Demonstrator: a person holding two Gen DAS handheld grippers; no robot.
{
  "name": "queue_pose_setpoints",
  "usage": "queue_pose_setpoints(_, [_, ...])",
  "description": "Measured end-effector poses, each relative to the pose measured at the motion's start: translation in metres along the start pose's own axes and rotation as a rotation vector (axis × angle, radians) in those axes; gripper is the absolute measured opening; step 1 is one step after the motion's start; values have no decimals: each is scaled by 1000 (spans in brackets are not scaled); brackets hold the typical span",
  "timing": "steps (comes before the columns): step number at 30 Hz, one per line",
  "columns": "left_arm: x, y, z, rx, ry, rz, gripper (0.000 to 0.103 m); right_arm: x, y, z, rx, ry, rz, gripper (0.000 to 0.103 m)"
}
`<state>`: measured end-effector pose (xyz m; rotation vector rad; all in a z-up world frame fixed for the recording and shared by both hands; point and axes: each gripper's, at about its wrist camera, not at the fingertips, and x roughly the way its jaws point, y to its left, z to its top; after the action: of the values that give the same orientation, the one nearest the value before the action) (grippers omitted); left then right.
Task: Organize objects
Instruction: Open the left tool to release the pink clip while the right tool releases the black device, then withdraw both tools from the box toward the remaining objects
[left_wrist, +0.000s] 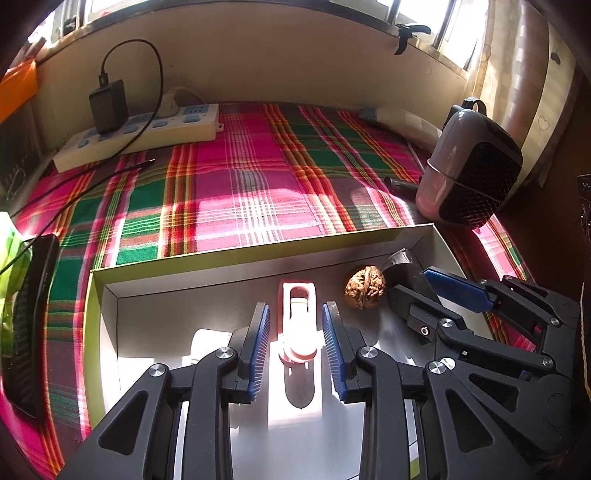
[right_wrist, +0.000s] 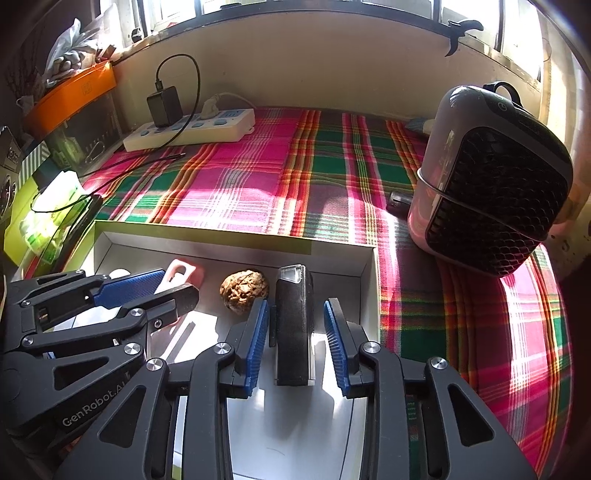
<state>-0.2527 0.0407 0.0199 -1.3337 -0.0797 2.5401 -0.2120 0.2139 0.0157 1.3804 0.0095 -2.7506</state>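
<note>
Light source: strong daylight through the windows (left_wrist: 417, 14) up top, totally blown out to white.
Bright spots: sun patches across the plaid cloth (left_wrist: 258, 199), plus harsh glare on the box floor (right_wrist: 207, 325) that washes out detail.
Shadows: hard-edged and dark, inside the box and under the fan (right_wrist: 491, 177).
Distortion: heavy fisheye, so the wall and box edges bow.
Edges: black vignette in every corner.
Focus: pretty sharp overall, softer toward the rim.

Before me a plaid tablecloth (right_wrist: 258, 184) in pink, green and red covers the table, striped with hard sunlight. Along its far edge rises a cream wall (right_wrist: 314, 66) under a dark sill and bright windows (left_wrist: 443, 22).
</note>
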Motion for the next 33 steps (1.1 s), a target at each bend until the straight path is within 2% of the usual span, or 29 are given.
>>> queue_pose_setpoints(15, [-39,1,-17,0,-48,10,31,-29,2,-17,35,-37,13,34])
queue_pose_setpoints(33, [-100,11,-63,-3,-130,33,31,-81,5,-57,75,-110,15,35])
